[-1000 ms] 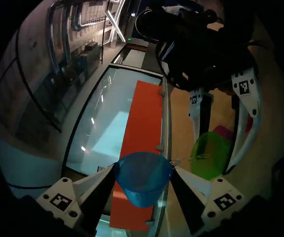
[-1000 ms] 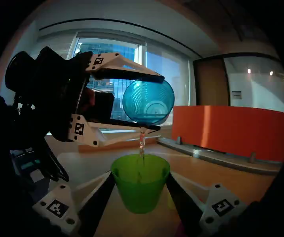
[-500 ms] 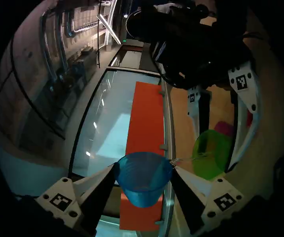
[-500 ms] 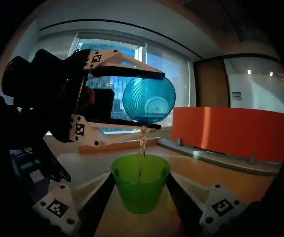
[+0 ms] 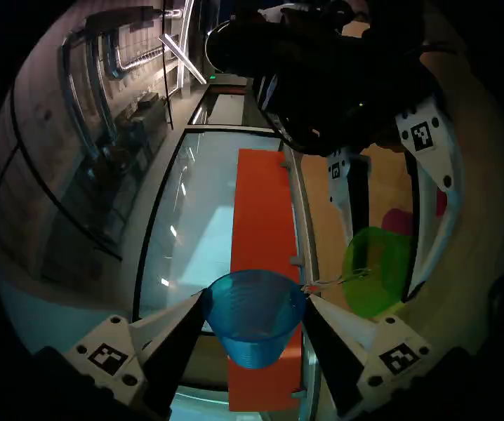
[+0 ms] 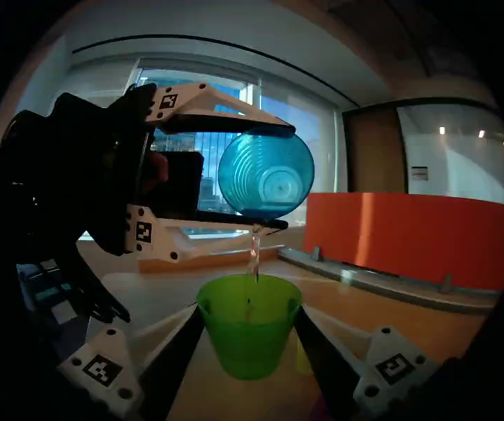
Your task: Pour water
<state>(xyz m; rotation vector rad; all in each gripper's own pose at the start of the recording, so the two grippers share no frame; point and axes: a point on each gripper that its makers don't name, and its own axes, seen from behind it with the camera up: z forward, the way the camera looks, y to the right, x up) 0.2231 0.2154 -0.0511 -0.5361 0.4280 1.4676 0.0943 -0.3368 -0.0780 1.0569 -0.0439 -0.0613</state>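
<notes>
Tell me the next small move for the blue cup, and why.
Probably tip the blue cup a touch further, same spot. A thin stream falls from its rim into the green cup right below, so the aim looks good; the stream is weak and the green cup seems far from full.

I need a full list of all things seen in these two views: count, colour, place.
table: 1, wood, under the cups
green cup: 1, green, upright over the table
blue cup: 1, blue, tipped above the green cup
water stream: 1, clear, falling into the green cup
partition: 1, orange, beyond the table
pink object: 1, pink, near green cup
left gripper: 1, white-black, shut on blue cup
right gripper: 1, white-black, shut on green cup
</notes>
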